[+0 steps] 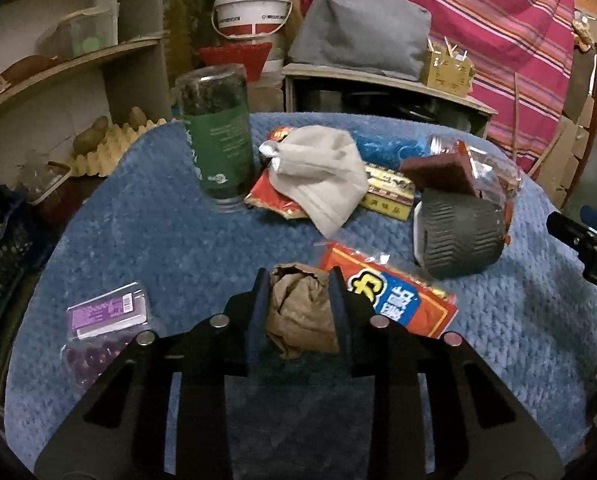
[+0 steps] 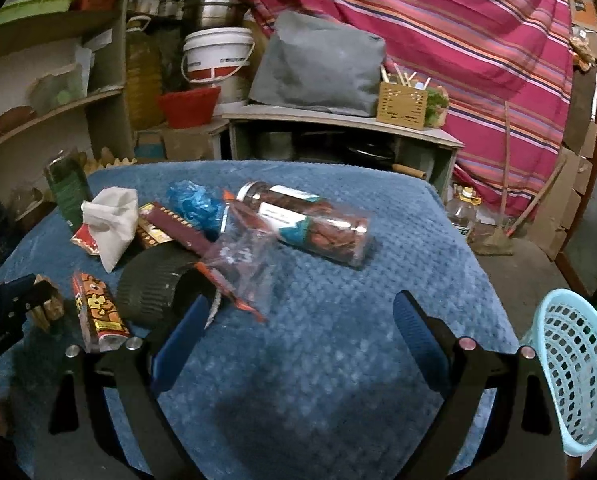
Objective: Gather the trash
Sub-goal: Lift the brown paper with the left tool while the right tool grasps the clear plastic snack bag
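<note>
My left gripper (image 1: 299, 280) is shut on a crumpled brown paper ball (image 1: 298, 312), low over the blue blanket (image 1: 178, 248). In the right wrist view the same gripper (image 2: 14, 304) shows at the left edge with the brown paper (image 2: 48, 306) in it. My right gripper (image 2: 302, 302) is open and empty above the blanket (image 2: 338, 360), just right of a dark ribbed cup sleeve (image 2: 154, 284). More litter lies ahead: a red snack wrapper (image 1: 390, 300), a white crumpled cloth (image 1: 318, 176), blue plastic (image 2: 194, 204) and a clear bag (image 2: 238, 260).
A green-labelled jar (image 1: 218, 140) stands upright at the back left, and a clear jar (image 2: 310, 224) lies on its side mid-table. A purple blister pack (image 1: 106, 312) lies near left. A light blue basket (image 2: 574, 368) stands off the table's right edge. Shelves and buckets crowd behind.
</note>
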